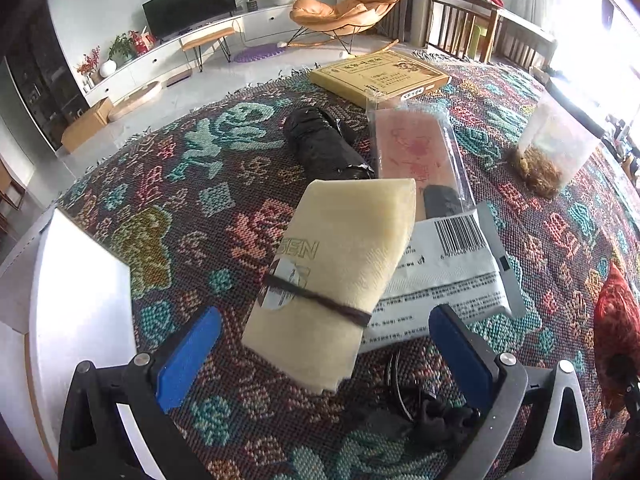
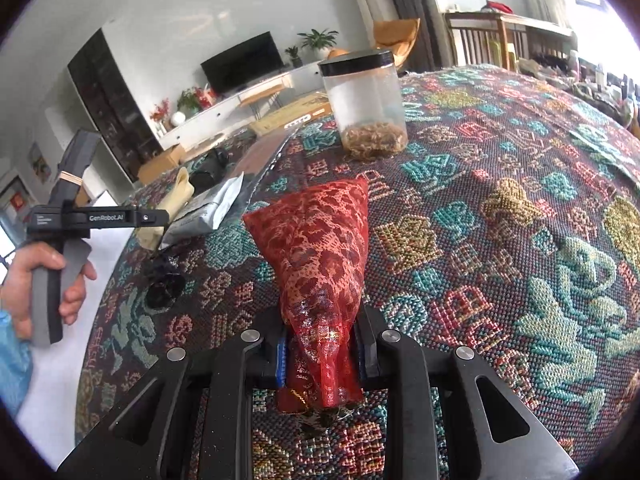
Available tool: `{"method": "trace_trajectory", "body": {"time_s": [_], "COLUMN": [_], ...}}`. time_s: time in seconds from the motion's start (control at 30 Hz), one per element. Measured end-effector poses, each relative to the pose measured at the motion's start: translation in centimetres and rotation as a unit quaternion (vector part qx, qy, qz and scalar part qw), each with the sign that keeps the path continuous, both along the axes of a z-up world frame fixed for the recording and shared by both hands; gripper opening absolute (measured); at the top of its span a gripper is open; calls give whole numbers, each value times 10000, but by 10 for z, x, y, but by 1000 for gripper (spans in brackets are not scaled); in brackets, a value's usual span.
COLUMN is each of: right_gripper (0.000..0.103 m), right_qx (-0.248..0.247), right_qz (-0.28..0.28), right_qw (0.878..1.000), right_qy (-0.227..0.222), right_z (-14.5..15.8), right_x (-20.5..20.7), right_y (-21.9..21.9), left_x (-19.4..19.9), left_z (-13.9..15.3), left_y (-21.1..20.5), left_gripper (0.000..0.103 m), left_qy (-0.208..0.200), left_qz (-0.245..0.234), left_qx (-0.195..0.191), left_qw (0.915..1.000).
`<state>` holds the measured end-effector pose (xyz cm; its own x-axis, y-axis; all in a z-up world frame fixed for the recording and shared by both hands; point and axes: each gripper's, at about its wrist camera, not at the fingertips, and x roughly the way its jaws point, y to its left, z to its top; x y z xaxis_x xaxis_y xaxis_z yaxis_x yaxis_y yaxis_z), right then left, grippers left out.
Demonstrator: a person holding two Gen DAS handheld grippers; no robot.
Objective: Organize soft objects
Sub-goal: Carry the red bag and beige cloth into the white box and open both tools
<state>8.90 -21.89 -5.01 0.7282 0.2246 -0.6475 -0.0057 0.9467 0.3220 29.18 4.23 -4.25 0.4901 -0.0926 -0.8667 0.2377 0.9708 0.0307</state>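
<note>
The right tool (image 2: 322,354) was clamped on the red mesh pouch (image 2: 318,252) near the desk's (image 2: 500,208) front edge, the left tool (image 1: 325,344) gaped empty above the unsorted cream cloth (image 1: 336,268).

On the cream folded cloth (image 1: 332,276), bound by a dark band, the embossed letters "SEN" are read, upside down in the left wrist view; the start of the word is hidden. On the grey-white packet (image 1: 444,272) beside it a barcode is printed, with digits and lines of small text too fine to be read. On the yellow flat box (image 1: 380,76) printed characters are seen but not legible. On the left gripper (image 2: 100,218) the brand "GenRobot.AI" is read in white.
</note>
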Motion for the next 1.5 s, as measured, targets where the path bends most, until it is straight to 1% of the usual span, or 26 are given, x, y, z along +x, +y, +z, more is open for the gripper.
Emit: {"method": "trace_trajectory", "body": {"time_s": [0.07, 0.1, 0.2, 0.23, 0.27, 0.3, 0.33, 0.4, 0.47, 0.57, 0.63, 0.73, 0.83, 0.93, 1.03, 1.1, 1.13, 1.17, 1.2, 1.23, 1.27, 1.3, 1.37, 1.4, 1.43, 1.5], "right_gripper": [26, 26, 26, 26, 26, 26, 26, 26, 26, 26, 26, 26, 26, 26, 26, 26, 27, 29, 42, 69, 79, 80, 80, 80, 80, 80], "right_qx": [133, 169, 236, 245, 254, 262, 275, 276, 211, 52, -17, -180, -70, -20, 70, 212, 288, 357, 447, 508, 568, 608, 585, 653, 712, 621], "right_qz": [-40, -63, -119, -136, -148, -155, -155, -157, -175, -143, 13, 408, 994, 1837, 2750, 3276, 3512, 3716, 3913, 4097, 4317, 4464, 4400, 4331, 4240, 3962], "right_qw": [9999, 9998, 9996, 9996, 9995, 9995, 9995, 9995, 9996, 9991, 9985, 9967, 9916, 9766, 9537, 9384, 9310, 9242, 9172, 9101, 9002, 8926, 8952, 8980, 9022, 9160], "right_qy": [53, 69, 97, 98, 99, 100, 100, 57, -79, -386, -546, -680, -825, -1118, -1214, -1077, -953, -801, -607, -357, -49, 191, 405, 406, 333, 78], "right_z": [-3, -3, -5, -5, -5, -5, -5, -4, 1, 14, 22, 41, 70, 109, 137, 143, 142, 138, 132, 123, 112, 102, 88, 85, 85, 88], "right_x": [1, 1, 2, 2, 2, 1, 1, 0, -5, -16, -25, -40, -55, -72, -90, -100, -103, -108, -110, -111, -111, -109, -105, -104, -102, -98], "right_y": [-4, -6, -9, -10, -10, -10, -11, -11, -10, -5, 4, 29, 71, 135, 206, 249, 268, 285, 301, 317, 331, 341, 344, 338, 329, 308], "left_x": [14, 20, 30, 30, 28, 23, 20, 8, -13, -59, -98, -157, -210, -254, -283, -299, -304, -309, -311, -314, -317, -317, -319, -320, -321, -319], "left_z": [-10, -15, -22, -22, -21, -18, -15, -3, 18, 59, 89, 125, 138, 134, 120, 109, 103, 98, 92, 88, 84, 80, 75, 74, 75, 77], "left_y": [-3, -2, 16, 22, 26, 28, 29, 30, 32, 45, 63, 104, 164, 218, 258, 274, 280, 287, 292, 299, 303, 308, 314, 314, 311, 298], "left_gripper": [103, 103, 101, 81, 70, 65, 56, 53, 53, 53, 53, 53, 54, 55, 58, 64, 71, 82, 91, 103, 103, 103, 103, 103, 103, 103], "left_qy": [61, 102, 296, 359, 407, 405, 397, 346, 200, -24, -270, -670, -829, -955, -979, -959, -942, -928, -909, -918, -955, -952, -955, -1000, -1058, -1175], "left_qz": [-23, 7, 335, 410, 463, 522, 533, 558, 557, 438, 347, 446, 940, 1542, 1991, 2220, 2312, 2436, 2585, 2763, 2933, 3053, 3161, 3170, 3153, 3043], "left_qx": [23, -46, -824, -1075, -1246, -1277, -1243, -1204, -1328, -1646, -1725, -1540, -1405, -930, -373, -131, -98, -56, 13, 103, 179, 189, 49, 1, -13, 3], "left_qw": [10000, 9999, 9956, 9927, 9903, 9896, 9900, 9906, 9894, 9854, 9840, 9848, 9821, 9790, 9744, 9702, 9683, 9654, 9617, 9566, 9511, 9473, 9439, 9431, 9431, 9453]}}
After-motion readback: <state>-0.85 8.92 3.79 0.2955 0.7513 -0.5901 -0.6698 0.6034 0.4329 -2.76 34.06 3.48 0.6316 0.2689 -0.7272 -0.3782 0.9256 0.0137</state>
